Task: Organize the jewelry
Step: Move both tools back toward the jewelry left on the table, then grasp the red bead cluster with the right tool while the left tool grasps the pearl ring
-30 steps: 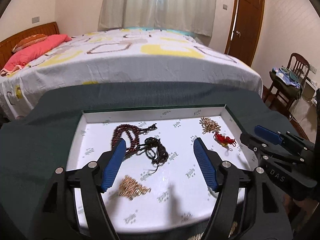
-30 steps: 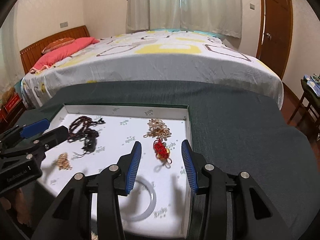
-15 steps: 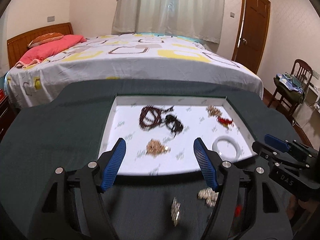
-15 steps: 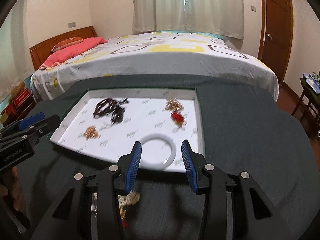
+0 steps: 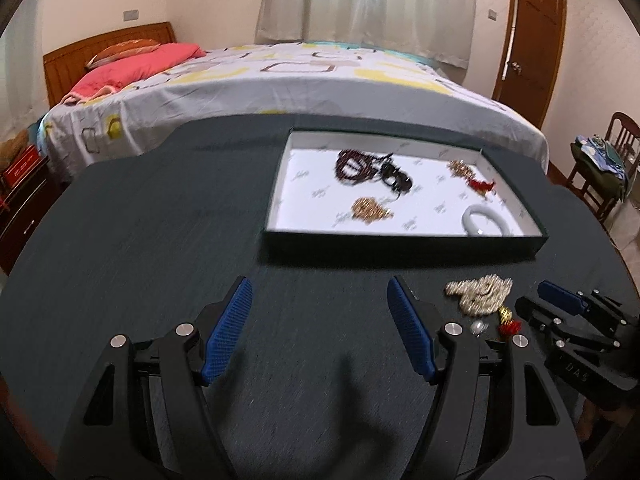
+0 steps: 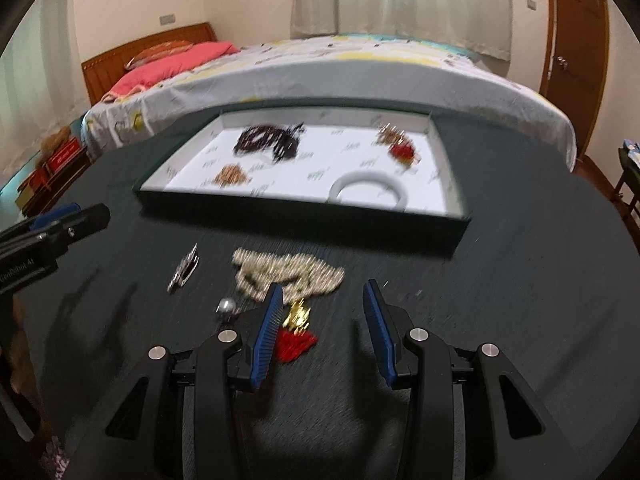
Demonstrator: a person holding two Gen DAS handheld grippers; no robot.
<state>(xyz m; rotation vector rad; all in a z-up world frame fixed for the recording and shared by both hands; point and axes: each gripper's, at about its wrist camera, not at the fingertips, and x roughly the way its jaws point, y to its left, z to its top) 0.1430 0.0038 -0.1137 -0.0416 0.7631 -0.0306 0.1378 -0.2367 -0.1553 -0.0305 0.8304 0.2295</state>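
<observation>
A shallow white-lined tray (image 5: 400, 240) (image 6: 304, 210) sits on the dark cloth. It holds dark red beads (image 5: 352, 166), a black cord piece (image 5: 394, 176), a gold chain heap (image 5: 370, 208), a red knot (image 5: 482, 185) and a white bangle (image 5: 486, 220). In front of it lie a pale gold chain heap (image 6: 288, 272) (image 5: 480, 292), a silver clip (image 6: 184, 270), a silver bead (image 6: 226, 306) and a red tassel charm (image 6: 296, 340). My right gripper (image 6: 323, 288) hangs open over the cloth, the tassel beside its left finger. My left gripper (image 5: 319, 286) is open over bare cloth.
The round table (image 5: 140, 240) carries a dark green cloth. A bed (image 5: 300, 80) runs along behind it, with a wooden door (image 5: 532, 36) at the back right. A chair (image 5: 600, 160) piled with clothes stands right, a low cabinet (image 5: 20, 200) left.
Both grippers have drawn back from over the tray toward the table's near side. The tray now lies farther off, and the loose pieces on the cloth have come into view.
</observation>
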